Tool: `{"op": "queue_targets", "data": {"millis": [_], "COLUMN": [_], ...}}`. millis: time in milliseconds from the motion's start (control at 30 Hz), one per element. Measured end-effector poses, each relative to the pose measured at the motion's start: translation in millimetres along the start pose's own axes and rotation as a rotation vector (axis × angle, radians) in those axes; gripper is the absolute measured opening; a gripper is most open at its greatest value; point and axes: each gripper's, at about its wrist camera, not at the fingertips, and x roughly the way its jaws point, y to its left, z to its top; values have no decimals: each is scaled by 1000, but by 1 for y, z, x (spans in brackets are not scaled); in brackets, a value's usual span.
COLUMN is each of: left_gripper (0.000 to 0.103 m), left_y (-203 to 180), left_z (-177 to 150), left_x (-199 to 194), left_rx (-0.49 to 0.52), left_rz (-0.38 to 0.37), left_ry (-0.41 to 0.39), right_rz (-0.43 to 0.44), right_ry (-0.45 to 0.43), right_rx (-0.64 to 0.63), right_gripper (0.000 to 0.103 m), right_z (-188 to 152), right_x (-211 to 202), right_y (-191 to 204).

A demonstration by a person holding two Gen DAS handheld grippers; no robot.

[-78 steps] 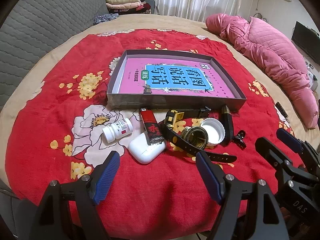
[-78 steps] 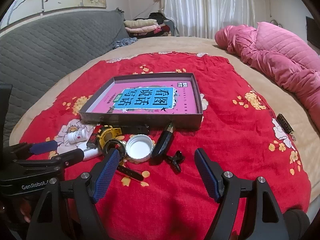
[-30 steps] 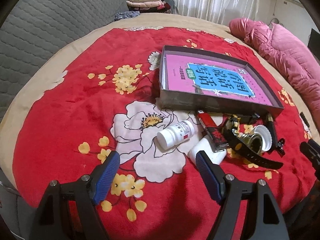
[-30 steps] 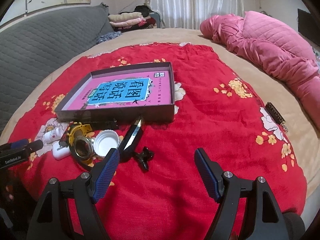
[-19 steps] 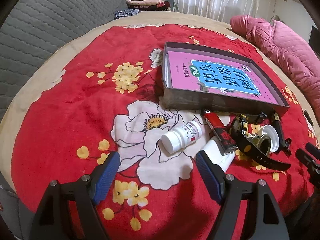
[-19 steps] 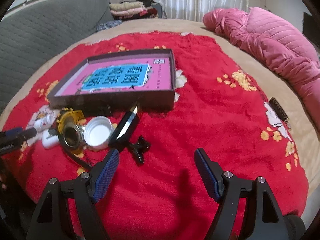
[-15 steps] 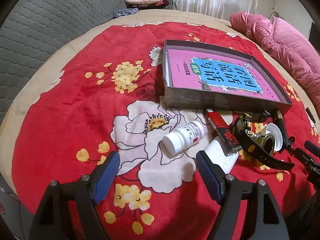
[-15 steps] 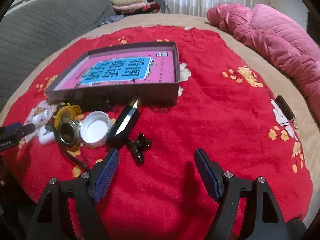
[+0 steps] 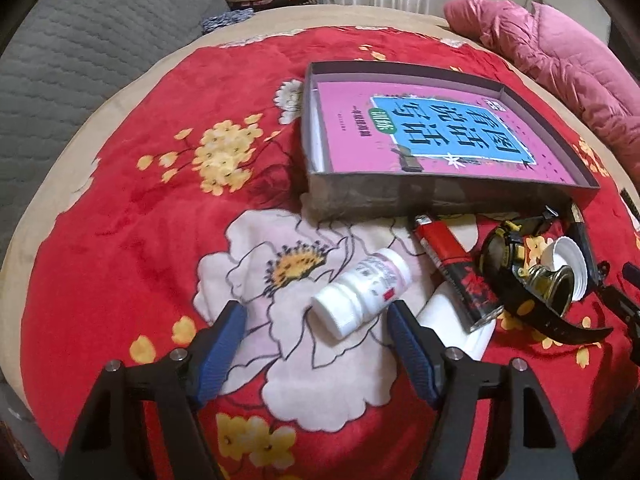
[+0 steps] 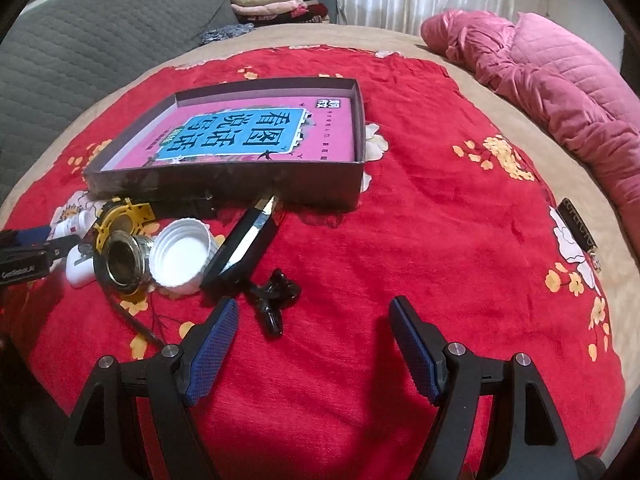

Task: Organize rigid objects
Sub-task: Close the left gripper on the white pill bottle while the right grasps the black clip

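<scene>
A grey box (image 9: 400,196) (image 10: 224,184) with a pink book inside lies on the red flowered blanket. In front of it lie a white pill bottle (image 9: 362,292), a red lighter (image 9: 456,264), a white earbud case (image 9: 460,320), a black watch (image 9: 520,288), a small glass jar (image 10: 124,266), a white lid (image 10: 182,254), a black flat case (image 10: 244,244) and a black clip (image 10: 274,294). My left gripper (image 9: 314,334) is open, just short of the pill bottle. My right gripper (image 10: 314,330) is open, just right of the clip.
A pink quilted coat (image 10: 560,76) lies at the right. A grey quilted couch back (image 9: 80,48) stands at the left. Folded clothes (image 10: 272,4) are stacked at the far end. A small dark object (image 10: 576,228) lies near the blanket's right edge.
My left gripper has moved left and closer to the pill bottle, which now lies just ahead of its open fingers. My right gripper has moved in closer to the clip.
</scene>
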Motion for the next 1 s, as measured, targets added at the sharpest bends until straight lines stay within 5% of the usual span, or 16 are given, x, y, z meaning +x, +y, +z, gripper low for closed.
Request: {"op": "queue_targets", "data": {"millis": [267, 733, 1000], "left_gripper": [49, 39, 37], "left_y": [-15, -5, -4], "left_z": [9, 9, 8], "left_x": [7, 18, 17], "left_rx": [51, -28, -34], "left_rz": [-34, -131, -140], "left_ry": [2, 4, -7], "right_rz": [-2, -28, -28], "right_ry": [-1, -3, -19], "right_rx": [-55, -157, -211], "right_gripper": [78, 78, 55], "right_z": [0, 3, 4], "right_x": [7, 21, 22], "right_y": [7, 11, 18]}}
